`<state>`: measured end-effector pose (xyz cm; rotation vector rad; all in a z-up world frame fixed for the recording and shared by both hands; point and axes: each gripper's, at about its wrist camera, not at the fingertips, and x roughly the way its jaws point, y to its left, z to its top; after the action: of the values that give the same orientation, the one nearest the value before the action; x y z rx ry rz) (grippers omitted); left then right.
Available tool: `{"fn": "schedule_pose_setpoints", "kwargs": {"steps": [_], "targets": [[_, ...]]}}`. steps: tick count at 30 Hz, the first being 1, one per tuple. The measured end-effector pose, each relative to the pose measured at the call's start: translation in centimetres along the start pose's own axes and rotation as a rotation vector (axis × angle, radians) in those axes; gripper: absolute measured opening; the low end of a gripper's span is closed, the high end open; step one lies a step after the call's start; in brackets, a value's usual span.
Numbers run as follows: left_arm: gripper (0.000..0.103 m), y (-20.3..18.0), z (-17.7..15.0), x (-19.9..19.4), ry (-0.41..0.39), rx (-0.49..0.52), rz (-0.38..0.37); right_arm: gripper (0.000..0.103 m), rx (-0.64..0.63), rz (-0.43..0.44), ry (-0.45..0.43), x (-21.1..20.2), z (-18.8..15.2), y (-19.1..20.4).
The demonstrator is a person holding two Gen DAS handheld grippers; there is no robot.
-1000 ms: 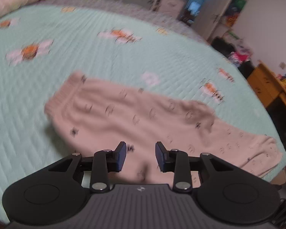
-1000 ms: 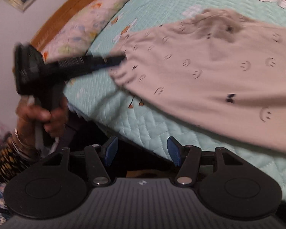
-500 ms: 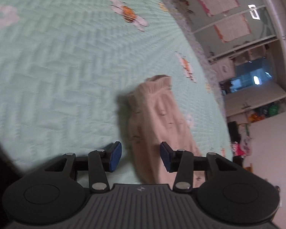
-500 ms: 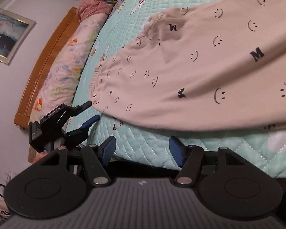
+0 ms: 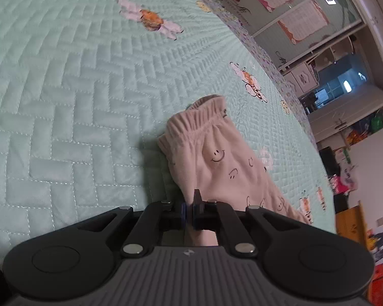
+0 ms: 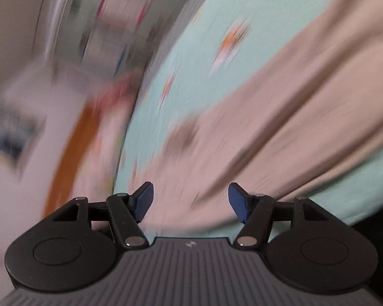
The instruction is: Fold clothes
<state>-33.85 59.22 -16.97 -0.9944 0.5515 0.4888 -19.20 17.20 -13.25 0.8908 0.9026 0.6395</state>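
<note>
Pale pink pants (image 5: 217, 158) printed with smiley faces lie on a mint quilted bedspread (image 5: 63, 102), with the elastic waistband (image 5: 199, 112) at the far end. My left gripper (image 5: 189, 207) is shut on the near edge of the pants, and pink cloth shows behind its fingers. The right wrist view is smeared by motion. There the pants (image 6: 280, 117) stretch across the bedspread (image 6: 191, 58) ahead of my right gripper (image 6: 190, 199). Its jaws are opening and stand wide apart, with the cloth beyond them and nothing pressed between the pads.
White cabinets and a doorway (image 5: 306, 76) stand past the bed's far side. A wooden piece of furniture (image 5: 349, 216) and floor clutter sit at the right. A blurred orange-brown headboard (image 6: 71, 153) runs along the left of the bed.
My left gripper's jaws have closed onto the pants' near edge after dropping closer to it. My right gripper has swung and rolled fast, and its view no longer shows the other gripper.
</note>
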Motion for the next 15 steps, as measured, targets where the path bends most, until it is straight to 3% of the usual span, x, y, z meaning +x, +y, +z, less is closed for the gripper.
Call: {"fn": "schedule_pose_setpoints", "kwargs": {"steps": [2, 4, 7, 9, 11, 13, 15], "targets": [[0.005, 0.1, 0.3, 0.0, 0.010, -0.026, 0.009, 0.066, 0.083, -0.058, -0.188, -4.1, 2.0, -2.7], [0.014, 0.2, 0.6, -0.4, 0.004, -0.047, 0.033, 0.067, 0.165, -0.124, -0.359, -7.8, 3.8, -5.6], [0.026, -0.5, 0.6, -2.3, -0.055, -0.031, 0.118, 0.067, 0.240, -0.184, -0.540, -11.5, 5.9, -9.0], [0.027, -1.4, 0.4, -3.8, -0.108, -0.014, 0.207, 0.068, 0.281, -0.147, -0.572, -12.4, 6.9, -10.5], [0.027, -2.9, 0.0, -5.1, -0.151, 0.030, 0.220, 0.068, 0.295, -0.082, -0.563, -12.7, 7.9, -11.4], [0.027, -5.8, -0.8, -5.2, -0.149, 0.141, 0.157, 0.068, 0.245, -0.007, -0.475, -11.4, 8.8, -10.7], [0.033, -9.7, -2.1, -4.2, -0.093, 0.287, 0.059, 0.068, 0.185, 0.031, -0.374, -9.1, 9.2, -9.0]]}}
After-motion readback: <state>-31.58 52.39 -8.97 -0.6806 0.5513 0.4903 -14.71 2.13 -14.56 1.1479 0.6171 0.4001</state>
